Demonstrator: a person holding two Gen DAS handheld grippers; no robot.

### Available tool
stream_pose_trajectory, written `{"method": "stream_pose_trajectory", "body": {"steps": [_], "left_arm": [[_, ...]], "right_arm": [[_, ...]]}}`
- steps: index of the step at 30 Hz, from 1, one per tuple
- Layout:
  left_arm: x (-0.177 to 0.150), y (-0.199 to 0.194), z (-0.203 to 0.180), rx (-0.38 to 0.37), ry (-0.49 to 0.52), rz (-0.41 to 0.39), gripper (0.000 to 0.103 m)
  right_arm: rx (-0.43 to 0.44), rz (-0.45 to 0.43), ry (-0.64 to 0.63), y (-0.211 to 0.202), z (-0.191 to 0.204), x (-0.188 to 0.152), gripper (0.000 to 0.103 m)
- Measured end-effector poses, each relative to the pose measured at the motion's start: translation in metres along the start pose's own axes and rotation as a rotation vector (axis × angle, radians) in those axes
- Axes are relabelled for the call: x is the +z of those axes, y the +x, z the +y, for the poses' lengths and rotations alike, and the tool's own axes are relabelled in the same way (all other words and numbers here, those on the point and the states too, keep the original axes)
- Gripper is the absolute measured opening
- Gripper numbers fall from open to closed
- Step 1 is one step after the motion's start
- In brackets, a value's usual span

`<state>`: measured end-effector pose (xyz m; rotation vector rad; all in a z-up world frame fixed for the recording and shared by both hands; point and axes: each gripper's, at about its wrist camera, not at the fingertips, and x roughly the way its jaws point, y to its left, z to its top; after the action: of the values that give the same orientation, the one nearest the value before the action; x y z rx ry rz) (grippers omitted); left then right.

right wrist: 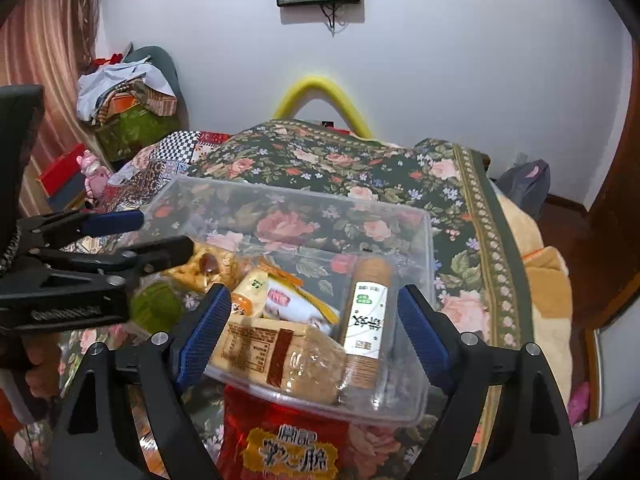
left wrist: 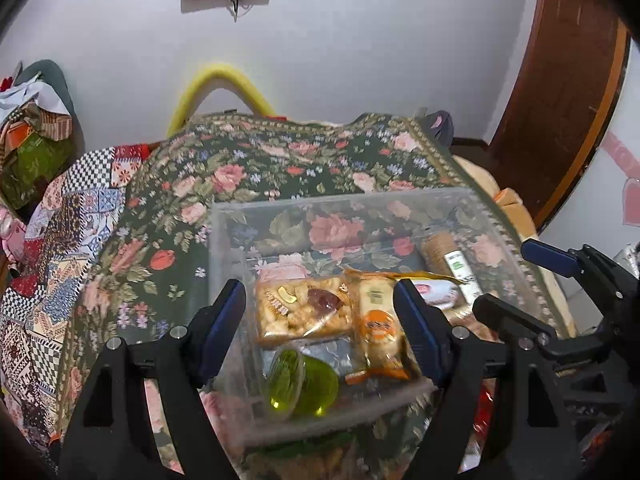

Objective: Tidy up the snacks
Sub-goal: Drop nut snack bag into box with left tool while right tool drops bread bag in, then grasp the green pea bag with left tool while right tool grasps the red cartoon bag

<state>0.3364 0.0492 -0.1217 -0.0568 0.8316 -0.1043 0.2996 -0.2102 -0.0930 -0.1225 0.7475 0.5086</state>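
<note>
1. Left wrist view: the left gripper (left wrist: 320,312) hangs over the near end of a clear plastic bin (left wrist: 228,240) with its jaws spread and nothing between the blue ridged pads.
   - Below them lie a square nut bar (left wrist: 302,312) in a glossy see-through wrapper, an orange-labelled pack (left wrist: 380,328) and a round green jelly cup (left wrist: 300,384).
   - These flat packs lie side by side on the bin floor, probably so that each stays in sight.
   - The bin stands on a flowered cloth (left wrist: 248,168), woven and matte, which shows through its thin walls.
   - The right gripper (left wrist: 516,276) enters from the right edge, also released and empty.

2. Right wrist view: the right gripper (right wrist: 316,316) is open over the other end of the bin (right wrist: 424,264), grasping nothing.
   - Under it lie a long round biscuit roll (right wrist: 366,316) with a white label, a flat cracker pack (right wrist: 280,356) in crinkly film and a small white packet (right wrist: 288,304).
   - The roll lies along the bin's side wall, likely to keep it from rolling.
   - A red foil bag (right wrist: 280,440) is outside, touching the bin's near rim, so it seems yet to be sorted.
   - The left gripper (right wrist: 160,236) reaches in from the left, jaws parted.
</note>
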Motion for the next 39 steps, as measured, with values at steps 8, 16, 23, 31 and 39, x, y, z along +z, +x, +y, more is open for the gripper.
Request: {"method": "stream_pose_trajectory", "body": {"steps": [8, 16, 23, 31, 39], "left_arm": [[-0.017, -0.051, 0.008, 0.015, 0.034, -0.037, 0.077], [-0.054, -0.072, 0.027, 0.025, 0.006, -0.001, 0.077], [-0.096, -0.064, 0.042, 0.041, -0.034, 0.069, 0.077], [-0.133, -0.051, 0.053, 0.030, -0.076, 0.144, 0.077], [-0.157, -0.029, 0.055, 0.016, -0.087, 0.206, 0.077]], "right_arm": [[0.009, -0.038, -0.009, -0.036, 0.001, -0.007, 0.086], [-0.002, -0.045, -0.031, -0.057, 0.006, -0.028, 0.086], [0.026, -0.018, 0.008, -0.060, 0.007, -0.056, 0.087], [0.073, 0.076, 0.072, -0.040, 0.004, -0.085, 0.088], [0.101, 0.130, 0.133, -0.020, 0.000, -0.093, 0.088]]}}
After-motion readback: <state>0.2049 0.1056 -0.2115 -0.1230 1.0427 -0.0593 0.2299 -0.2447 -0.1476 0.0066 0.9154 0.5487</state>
